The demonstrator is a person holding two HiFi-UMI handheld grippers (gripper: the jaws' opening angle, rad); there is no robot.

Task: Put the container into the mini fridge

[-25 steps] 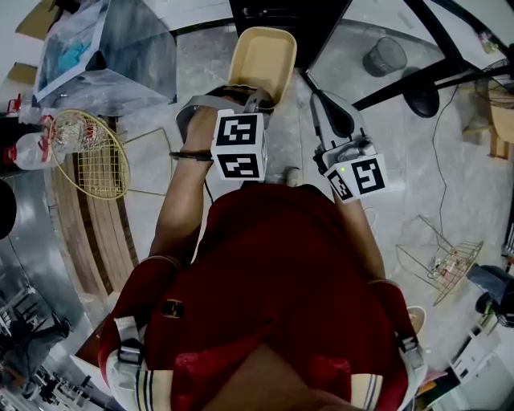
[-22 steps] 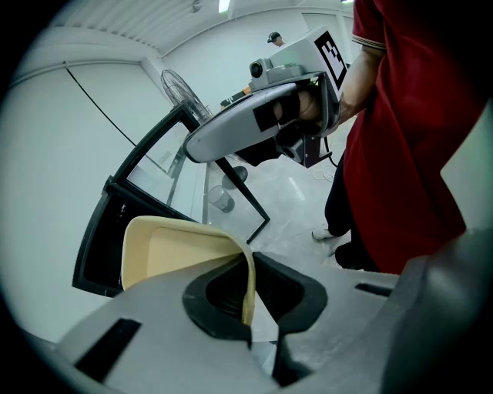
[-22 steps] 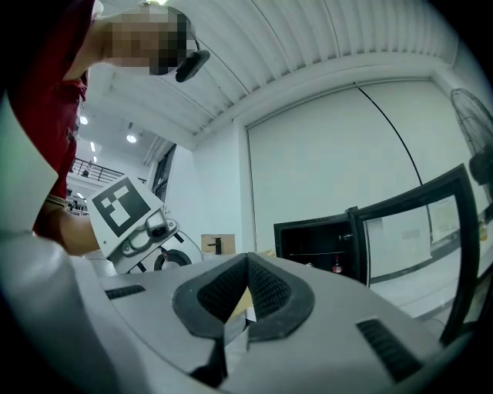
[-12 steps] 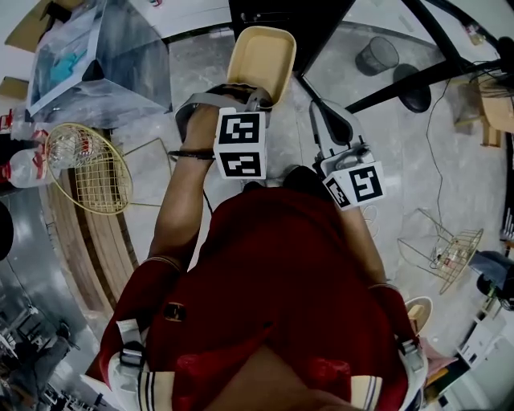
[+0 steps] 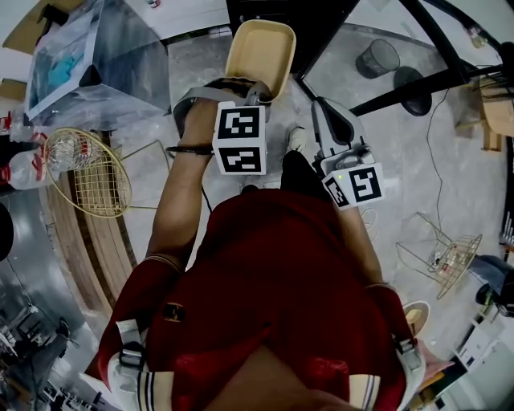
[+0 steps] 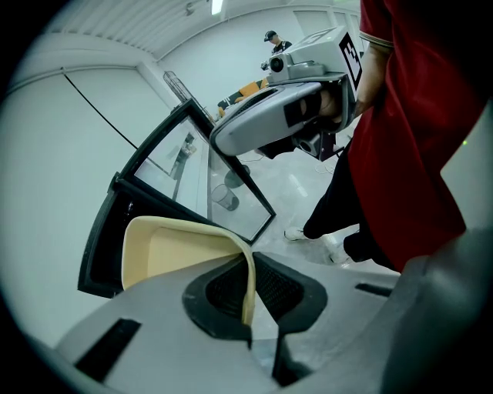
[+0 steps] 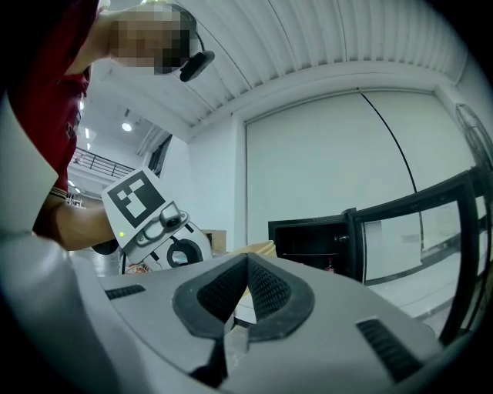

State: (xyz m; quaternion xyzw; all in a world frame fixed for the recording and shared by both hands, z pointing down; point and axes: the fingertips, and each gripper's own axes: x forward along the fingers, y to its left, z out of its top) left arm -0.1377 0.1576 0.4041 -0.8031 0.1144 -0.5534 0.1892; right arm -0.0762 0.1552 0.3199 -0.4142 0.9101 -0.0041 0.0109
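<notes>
A cream plastic container hangs in front of the black mini fridge, whose glass door stands swung open to the right. My left gripper is shut on the container's near rim; in the left gripper view that rim is pinched between the pads, with the tray reaching toward the fridge door. My right gripper is beside it on the right, shut and empty. In the right gripper view its pads meet, and the dark open fridge interior lies ahead.
On the floor, a grey bin stands behind the glass door. A wire basket and a bottle lie at the left, another wire rack at the right. A plastic-covered box stands at the far left.
The container and both grippers have moved a little farther forward toward the fridge. The person's foot has stepped forward between the grippers.
</notes>
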